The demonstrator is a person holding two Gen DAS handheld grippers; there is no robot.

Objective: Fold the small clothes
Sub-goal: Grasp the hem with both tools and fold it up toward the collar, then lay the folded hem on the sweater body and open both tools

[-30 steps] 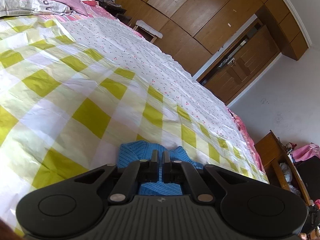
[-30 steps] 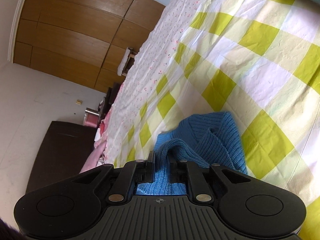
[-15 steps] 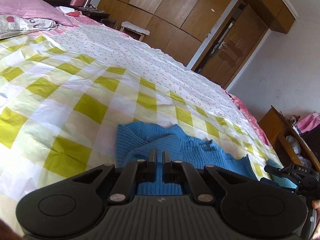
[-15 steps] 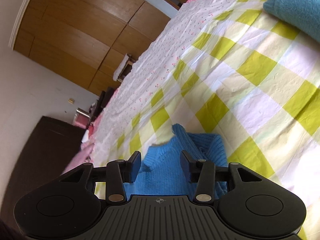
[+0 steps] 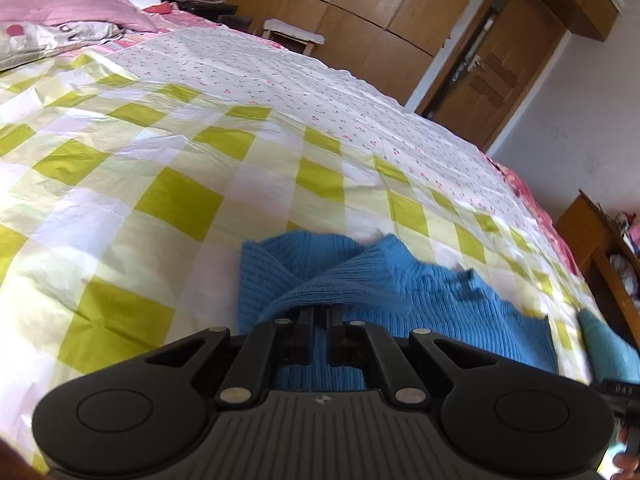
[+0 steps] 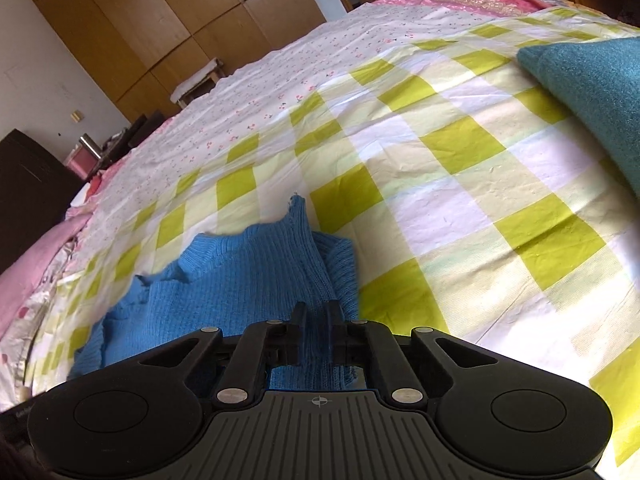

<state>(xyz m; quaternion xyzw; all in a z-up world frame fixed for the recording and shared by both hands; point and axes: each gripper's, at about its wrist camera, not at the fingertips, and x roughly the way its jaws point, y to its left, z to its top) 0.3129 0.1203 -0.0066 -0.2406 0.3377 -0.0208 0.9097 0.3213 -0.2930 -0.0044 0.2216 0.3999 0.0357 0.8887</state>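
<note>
A small blue knit sweater [image 5: 404,288] lies on the yellow-and-white checked bedspread [image 5: 180,200]. My left gripper [image 5: 319,314] is shut on a fold of the blue sweater, which drapes over its fingertips. In the right wrist view the same sweater [image 6: 248,272] lies bunched just ahead. My right gripper [image 6: 316,310] is shut on a ribbed edge of the sweater that runs up between its fingers.
A teal folded garment [image 6: 592,92] lies on the bed at the right; it also shows in the left wrist view [image 5: 608,340]. Pink pillows [image 5: 68,12] lie at the head of the bed. Wooden wardrobes [image 5: 360,12] and a door [image 5: 492,76] stand behind.
The right gripper opened half a second ago and has now shut again on the sweater's edge. Both grippers swung so the sweater lies more spread out. The left gripper stays shut.
</note>
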